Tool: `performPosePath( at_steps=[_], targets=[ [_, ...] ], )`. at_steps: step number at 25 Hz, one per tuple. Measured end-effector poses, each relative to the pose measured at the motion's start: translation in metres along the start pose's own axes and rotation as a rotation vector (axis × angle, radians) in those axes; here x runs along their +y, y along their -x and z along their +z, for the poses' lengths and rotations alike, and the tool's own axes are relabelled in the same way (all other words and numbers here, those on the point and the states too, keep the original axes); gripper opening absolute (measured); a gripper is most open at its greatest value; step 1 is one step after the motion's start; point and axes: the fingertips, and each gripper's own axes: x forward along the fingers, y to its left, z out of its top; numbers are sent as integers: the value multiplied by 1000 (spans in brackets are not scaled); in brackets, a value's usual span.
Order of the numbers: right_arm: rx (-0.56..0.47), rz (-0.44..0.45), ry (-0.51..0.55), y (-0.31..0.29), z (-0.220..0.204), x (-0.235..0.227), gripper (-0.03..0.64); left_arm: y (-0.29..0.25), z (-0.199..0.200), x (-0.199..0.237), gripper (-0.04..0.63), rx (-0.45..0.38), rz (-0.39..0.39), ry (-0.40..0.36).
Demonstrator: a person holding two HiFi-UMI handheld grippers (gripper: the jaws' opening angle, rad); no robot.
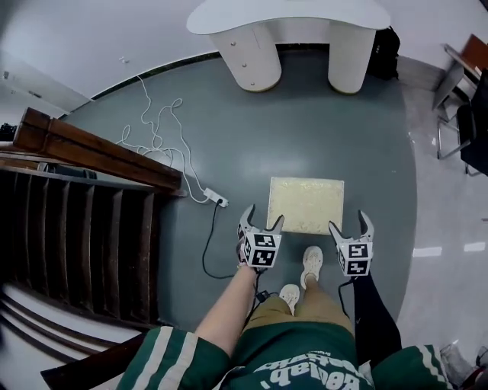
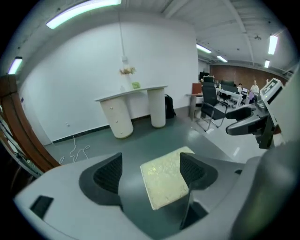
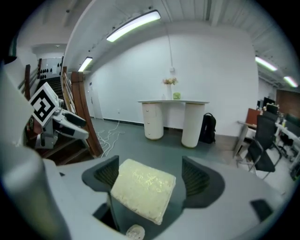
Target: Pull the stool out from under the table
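The left hand-held gripper and the right hand-held gripper both have their jaws wide apart and hold nothing. Just ahead of them, between the two, the stool with its cream square seat stands on the grey floor. The white table is far beyond, well apart from the stool. The stool stands clear of the table, so I judge no pulling is left.

Cream stool with a faintly mottled top. Dull grey-green floor. Plain white table. Dark brown wooden stairs.
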Motion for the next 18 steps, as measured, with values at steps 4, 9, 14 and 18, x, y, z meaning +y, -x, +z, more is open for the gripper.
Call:
performPosePath(
  at_steps=[4,9,14,18],
  targets=[
    [-65,-1,2,13,56,-14,431,14,72,17,387,-103,27,25],
    [-166,11,29,8,123,-30,433,27,152,41,390,-235,51,44],
    [-302,11,67,14,200,-41,431,53,226,57,390,-390,75,32],
    [-406,7,114,24,257,-42,431,78,263,69,390,-480,96,8]
  ],
)
